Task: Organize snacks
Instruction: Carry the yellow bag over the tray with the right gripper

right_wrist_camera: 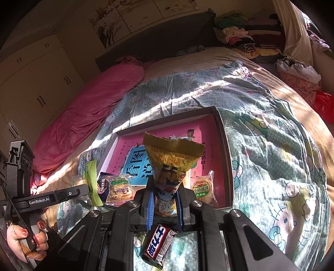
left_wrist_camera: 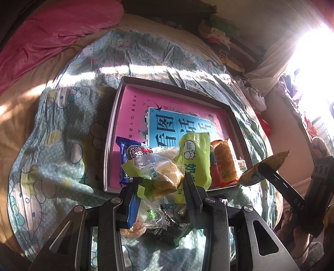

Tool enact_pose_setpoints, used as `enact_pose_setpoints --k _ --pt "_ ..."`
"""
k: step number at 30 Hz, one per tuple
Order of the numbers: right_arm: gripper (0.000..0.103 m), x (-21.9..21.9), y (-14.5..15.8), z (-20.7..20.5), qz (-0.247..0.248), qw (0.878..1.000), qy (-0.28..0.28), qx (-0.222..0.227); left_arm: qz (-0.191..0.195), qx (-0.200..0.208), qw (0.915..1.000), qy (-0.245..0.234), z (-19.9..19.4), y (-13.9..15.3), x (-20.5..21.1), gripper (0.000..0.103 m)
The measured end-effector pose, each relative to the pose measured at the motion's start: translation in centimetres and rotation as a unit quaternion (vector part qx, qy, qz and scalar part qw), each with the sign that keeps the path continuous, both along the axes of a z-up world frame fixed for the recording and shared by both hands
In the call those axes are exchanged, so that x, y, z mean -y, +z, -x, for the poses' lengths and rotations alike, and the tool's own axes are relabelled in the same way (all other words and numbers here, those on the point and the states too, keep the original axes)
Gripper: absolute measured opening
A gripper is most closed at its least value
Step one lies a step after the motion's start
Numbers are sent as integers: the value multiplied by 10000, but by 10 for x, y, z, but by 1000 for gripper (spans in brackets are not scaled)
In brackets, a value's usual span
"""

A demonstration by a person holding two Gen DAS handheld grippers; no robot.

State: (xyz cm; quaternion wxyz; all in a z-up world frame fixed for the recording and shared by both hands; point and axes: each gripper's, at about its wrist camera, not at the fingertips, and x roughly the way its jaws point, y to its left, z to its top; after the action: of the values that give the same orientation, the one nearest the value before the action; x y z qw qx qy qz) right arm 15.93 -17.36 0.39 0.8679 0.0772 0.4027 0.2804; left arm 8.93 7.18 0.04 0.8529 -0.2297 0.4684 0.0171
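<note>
Green milk pack (left_wrist_camera: 194,160) and yellow pack (right_wrist_camera: 171,164) are held upright over the box (left_wrist_camera: 110,133); cookies (left_wrist_camera: 133,152) lie inside.

Printed cartoon quilt (right_wrist_camera: 271,133) spread across bed, sunlit in patches. Pink blanket (right_wrist_camera: 83,116) bunched along far left edge. Cream wardrobe (right_wrist_camera: 31,79) with dark handles at far left. Tree-pattern wall picture (right_wrist_camera: 125,18) above dark headboard (right_wrist_camera: 167,35). Folded clothes (right_wrist_camera: 240,35) piled at far right. Bright window (left_wrist_camera: 313,52) at right.
</note>
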Motion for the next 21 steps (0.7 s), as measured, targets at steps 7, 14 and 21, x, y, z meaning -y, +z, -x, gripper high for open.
enact_pose_setpoints --k 7,14,21 --pt "18 5 -4 -9 4 9999 -134 -55 -65 -57 9999 -115 -13 -6 9 39" --pt "18 6 -10 -17 7 9998 -182 -106 -167 -113 9992 -348 -29 -12 28 39" --pt "18 6 -16 -25 -17 9996 -202 -197 -234 -140 9984 -491 -43 -16 42 39"
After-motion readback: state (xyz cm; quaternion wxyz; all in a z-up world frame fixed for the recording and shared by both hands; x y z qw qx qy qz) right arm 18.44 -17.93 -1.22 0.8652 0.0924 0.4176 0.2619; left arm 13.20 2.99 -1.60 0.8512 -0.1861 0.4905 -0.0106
